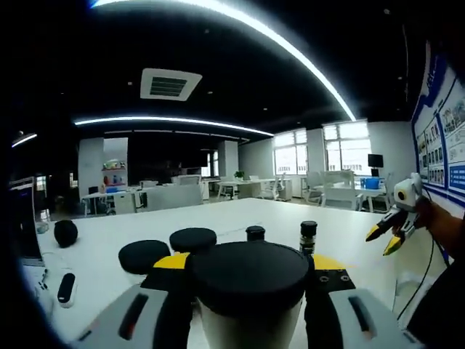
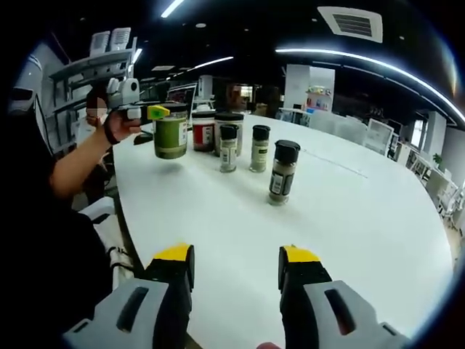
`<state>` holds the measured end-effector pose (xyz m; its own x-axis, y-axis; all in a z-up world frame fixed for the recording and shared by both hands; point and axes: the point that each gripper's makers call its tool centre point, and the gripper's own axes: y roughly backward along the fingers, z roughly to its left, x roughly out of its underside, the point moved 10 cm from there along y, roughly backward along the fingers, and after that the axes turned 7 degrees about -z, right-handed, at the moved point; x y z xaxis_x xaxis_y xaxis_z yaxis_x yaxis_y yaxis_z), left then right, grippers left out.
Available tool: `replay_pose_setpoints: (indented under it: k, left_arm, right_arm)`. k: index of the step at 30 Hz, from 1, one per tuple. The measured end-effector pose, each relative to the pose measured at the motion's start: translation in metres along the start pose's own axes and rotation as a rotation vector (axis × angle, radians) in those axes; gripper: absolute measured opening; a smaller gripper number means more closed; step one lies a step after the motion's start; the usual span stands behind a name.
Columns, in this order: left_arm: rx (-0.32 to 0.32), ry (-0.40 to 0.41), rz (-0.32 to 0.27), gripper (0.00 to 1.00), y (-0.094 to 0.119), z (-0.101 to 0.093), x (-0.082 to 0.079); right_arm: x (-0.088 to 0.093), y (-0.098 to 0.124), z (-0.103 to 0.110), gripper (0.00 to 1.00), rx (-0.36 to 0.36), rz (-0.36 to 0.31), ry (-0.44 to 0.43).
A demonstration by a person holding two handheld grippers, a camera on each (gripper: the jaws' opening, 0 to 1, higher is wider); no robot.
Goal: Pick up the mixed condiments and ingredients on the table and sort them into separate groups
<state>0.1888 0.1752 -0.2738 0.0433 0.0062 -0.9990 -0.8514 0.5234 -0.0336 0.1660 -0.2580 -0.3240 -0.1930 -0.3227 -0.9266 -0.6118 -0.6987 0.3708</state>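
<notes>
Broad white table [image 2: 349,218] with a curved edge. Standing on it in the right gripper view: three slim black-capped spice shakers [image 2: 282,171], two wider black-lidded jars [image 2: 231,129] behind. In the left gripper view: a round black object [image 1: 65,233] near the far-left edge, a small remote-like device [image 1: 66,287] closer.

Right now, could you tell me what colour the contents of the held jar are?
Olive green, clearest in the right gripper view: jar.

Dim room; curved white ceiling light strips [image 1: 240,25] and bright far windows [image 1: 320,149] glare; strong fisheye bending at edges; nearest black lid [image 1: 251,273] soft
</notes>
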Motion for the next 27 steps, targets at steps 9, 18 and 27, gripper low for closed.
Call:
replay_pose_setpoints:
  k: [9,18,27]
  left_arm:
    - [-0.188,0.044,-0.047,0.61,0.016,0.048,0.005]
    - [-0.374,-0.024,-0.028,0.6,0.017,0.08,0.014]
    - [-0.513,-0.052,-0.017,0.6,0.017,0.101,0.019]
  right_arm:
    - [-0.002,0.007,-0.01,0.42,0.073,-0.033,-0.02]
    - [-0.004,0.007,-0.015,0.42,0.092,-0.035,-0.05]
    - [-0.007,0.006,-0.011,0.42,0.08,-0.046,-0.028]
